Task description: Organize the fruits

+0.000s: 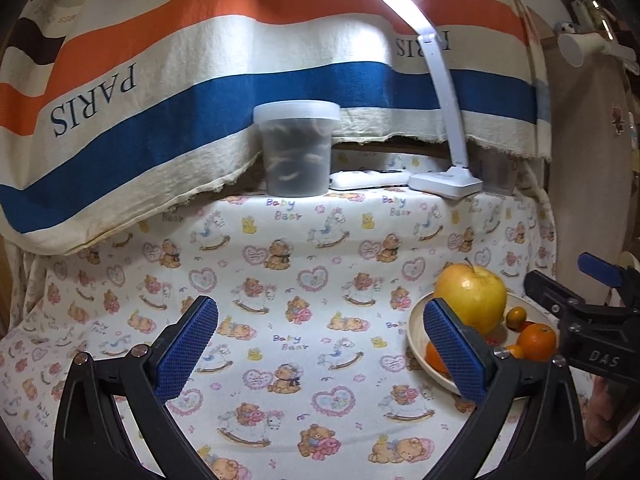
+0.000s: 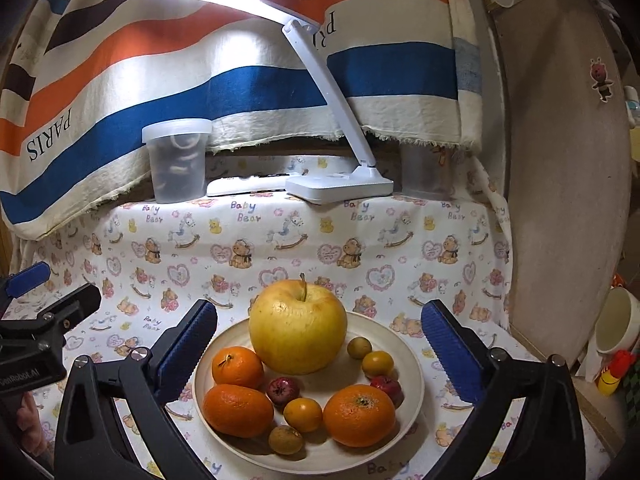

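Observation:
A cream plate (image 2: 412, 364) holds the fruit: a big yellow apple (image 2: 298, 328), three oranges (image 2: 238, 366) (image 2: 237, 410) (image 2: 359, 415), two small dark red fruits (image 2: 283, 391) and several small yellow-orange ones (image 2: 378, 363). My right gripper (image 2: 320, 352) stands open just before the plate, its blue pads (image 2: 188, 350) either side of it, nothing between them. My left gripper (image 1: 320, 354) is open over bare cloth left of the plate (image 1: 416, 336); its right pad (image 1: 454, 350) overlaps the plate's rim in view. The apple (image 1: 470, 296) shows there too.
A teddy-print cloth (image 2: 280, 248) covers the table. At the back stand a lidded plastic tub (image 2: 178, 160), a white desk lamp (image 2: 340, 184), a flat white device (image 2: 244, 186) and a striped hanging towel (image 2: 200, 80). A white mug (image 2: 614, 326) sits at the right.

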Demonstrator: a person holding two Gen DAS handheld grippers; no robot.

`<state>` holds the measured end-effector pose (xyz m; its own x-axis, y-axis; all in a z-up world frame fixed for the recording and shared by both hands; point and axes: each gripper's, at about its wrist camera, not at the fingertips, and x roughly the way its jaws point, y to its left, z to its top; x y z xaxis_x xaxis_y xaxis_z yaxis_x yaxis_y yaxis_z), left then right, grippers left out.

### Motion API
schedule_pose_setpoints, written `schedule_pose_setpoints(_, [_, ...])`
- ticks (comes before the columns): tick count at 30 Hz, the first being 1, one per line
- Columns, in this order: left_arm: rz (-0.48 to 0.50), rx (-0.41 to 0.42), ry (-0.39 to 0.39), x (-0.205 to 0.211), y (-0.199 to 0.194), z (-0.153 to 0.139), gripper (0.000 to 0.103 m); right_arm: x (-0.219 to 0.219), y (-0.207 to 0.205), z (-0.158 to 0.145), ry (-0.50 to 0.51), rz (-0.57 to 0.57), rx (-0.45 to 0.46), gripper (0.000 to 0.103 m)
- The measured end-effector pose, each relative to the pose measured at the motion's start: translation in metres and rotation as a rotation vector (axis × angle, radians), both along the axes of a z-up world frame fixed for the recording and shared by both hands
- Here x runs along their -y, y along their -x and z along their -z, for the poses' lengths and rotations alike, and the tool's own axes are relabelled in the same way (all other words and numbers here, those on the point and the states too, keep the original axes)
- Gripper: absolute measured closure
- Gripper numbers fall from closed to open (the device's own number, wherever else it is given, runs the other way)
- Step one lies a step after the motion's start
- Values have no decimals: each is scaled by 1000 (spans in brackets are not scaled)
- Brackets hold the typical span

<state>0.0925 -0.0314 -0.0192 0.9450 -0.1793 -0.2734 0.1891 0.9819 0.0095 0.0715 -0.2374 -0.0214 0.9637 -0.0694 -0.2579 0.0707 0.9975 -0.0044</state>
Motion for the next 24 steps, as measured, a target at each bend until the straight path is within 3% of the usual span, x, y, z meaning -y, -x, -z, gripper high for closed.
schedule_pose_setpoints(24, [-6, -9, -2, 0, -2, 1, 1, 0, 3, -1, -1, 15, 6, 1])
